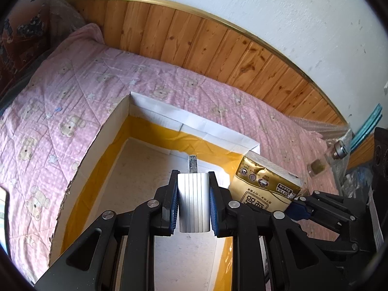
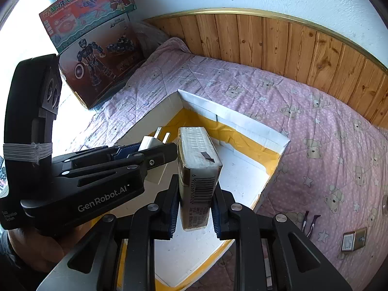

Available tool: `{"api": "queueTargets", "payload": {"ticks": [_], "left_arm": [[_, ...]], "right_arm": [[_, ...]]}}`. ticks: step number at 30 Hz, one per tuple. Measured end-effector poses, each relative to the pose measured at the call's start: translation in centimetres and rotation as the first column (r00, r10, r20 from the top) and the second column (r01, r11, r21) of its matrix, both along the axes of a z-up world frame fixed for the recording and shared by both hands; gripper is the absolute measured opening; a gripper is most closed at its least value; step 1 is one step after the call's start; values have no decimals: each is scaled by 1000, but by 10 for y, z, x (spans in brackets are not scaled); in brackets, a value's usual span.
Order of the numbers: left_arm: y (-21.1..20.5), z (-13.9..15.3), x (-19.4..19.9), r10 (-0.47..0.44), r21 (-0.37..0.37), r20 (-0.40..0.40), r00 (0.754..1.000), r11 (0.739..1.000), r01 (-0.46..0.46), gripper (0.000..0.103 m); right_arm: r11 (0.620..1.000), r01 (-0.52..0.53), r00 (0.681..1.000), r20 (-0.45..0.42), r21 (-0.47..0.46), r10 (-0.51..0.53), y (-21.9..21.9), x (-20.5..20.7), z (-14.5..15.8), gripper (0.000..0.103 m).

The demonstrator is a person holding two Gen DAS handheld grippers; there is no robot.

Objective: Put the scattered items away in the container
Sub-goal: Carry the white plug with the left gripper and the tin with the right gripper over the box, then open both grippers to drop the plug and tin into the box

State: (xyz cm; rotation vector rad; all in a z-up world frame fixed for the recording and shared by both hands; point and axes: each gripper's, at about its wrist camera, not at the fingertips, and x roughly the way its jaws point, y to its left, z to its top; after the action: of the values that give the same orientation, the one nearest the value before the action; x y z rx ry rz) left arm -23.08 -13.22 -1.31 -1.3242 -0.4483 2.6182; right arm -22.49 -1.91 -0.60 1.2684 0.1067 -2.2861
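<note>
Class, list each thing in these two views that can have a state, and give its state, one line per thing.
Left gripper: shut on the white plug adapter, above the box.
Right gripper: shut on the tissue pack, above the box.
Cardboard box: open on top, nothing lying on its visible floor.
Small glass bottle: lying on the bedspread, outside the box.
Tweezers: on the bedspread, outside the box.

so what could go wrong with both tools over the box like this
1. The left tool and right tool hang close together over the box; they could bump on release.
2. The tissue pack sits near the box's right wall and might land on the rim.
3. The plug could bounce when dropped.
</note>
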Motion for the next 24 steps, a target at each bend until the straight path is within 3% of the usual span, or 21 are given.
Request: {"api": "queueTargets", "payload": {"ticks": [13,19,24], "left_arm": [[-14,-47,-38,36,-29,106,994,999,-33,22],[-15,-65,-54,26,13,173,984,999,-29,22],[-15,-82,-64,3,92,251,968,995,-27,22]], "right_arm": [[988,-25,998,55,150,17,-17,-41,-34,24],[973,-50,996,87,226,31,-27,-56,-50,25],[963,-63,989,149,260,25,-29,-70,-67,25]]}}
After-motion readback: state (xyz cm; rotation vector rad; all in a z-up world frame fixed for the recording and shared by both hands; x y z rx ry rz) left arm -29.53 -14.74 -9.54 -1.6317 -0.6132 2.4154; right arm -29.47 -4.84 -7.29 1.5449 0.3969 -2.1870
